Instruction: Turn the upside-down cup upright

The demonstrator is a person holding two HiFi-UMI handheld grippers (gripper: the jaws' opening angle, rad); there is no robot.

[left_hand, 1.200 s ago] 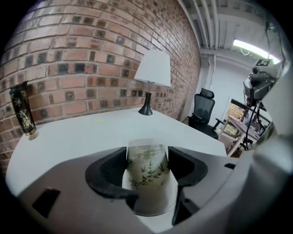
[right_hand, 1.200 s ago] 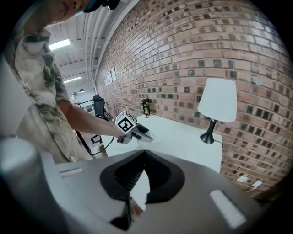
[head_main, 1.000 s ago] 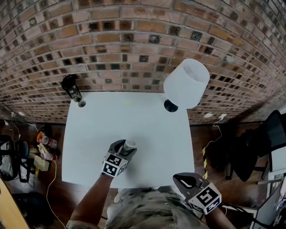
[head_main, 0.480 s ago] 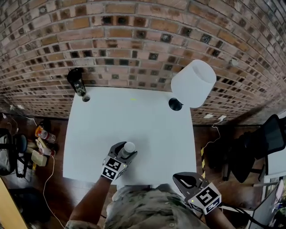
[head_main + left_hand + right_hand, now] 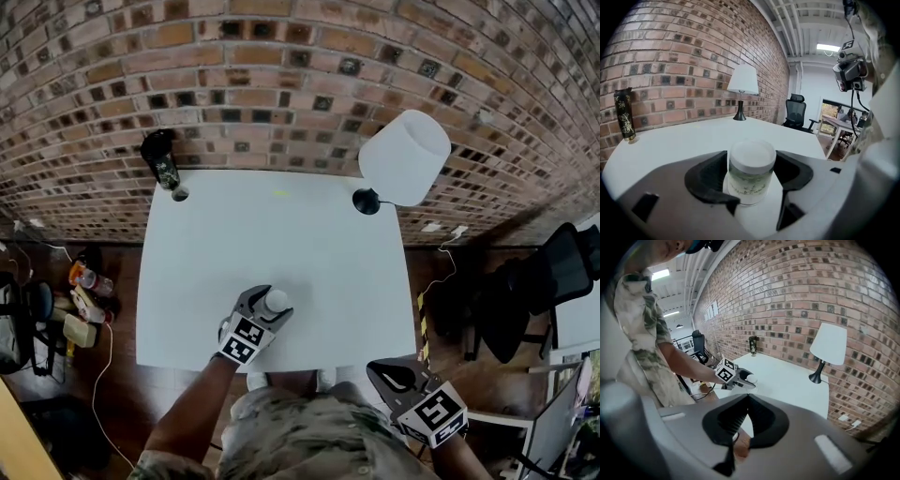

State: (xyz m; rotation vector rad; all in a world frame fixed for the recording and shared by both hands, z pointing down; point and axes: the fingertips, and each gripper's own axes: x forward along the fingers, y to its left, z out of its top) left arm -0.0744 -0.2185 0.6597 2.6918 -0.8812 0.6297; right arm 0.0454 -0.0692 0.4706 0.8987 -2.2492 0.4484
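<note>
A clear plastic cup (image 5: 276, 300) stands near the front edge of the white table (image 5: 281, 225). Its white closed end faces up and its wider rim rests on the tabletop. My left gripper (image 5: 270, 306) reaches in from the front and is shut on the cup's sides. In the left gripper view the cup (image 5: 751, 171) fills the gap between the black pads of the left gripper (image 5: 751, 182). My right gripper (image 5: 377, 369) hangs off the table's front right corner, shut and empty. In the right gripper view the tips of the right gripper (image 5: 746, 401) meet.
A white-shaded lamp (image 5: 405, 157) stands at the table's far right corner. A dark bottle (image 5: 159, 159) with a small round cap (image 5: 180, 195) beside it stands at the far left. A brick wall runs behind. An office chair (image 5: 548, 281) is to the right, and floor clutter (image 5: 80, 305) to the left.
The left gripper, still holding the cup, has shifted slightly right along the table's front and rolled a little. The cup's white end now faces more squarely up. The right gripper drifted slightly.
</note>
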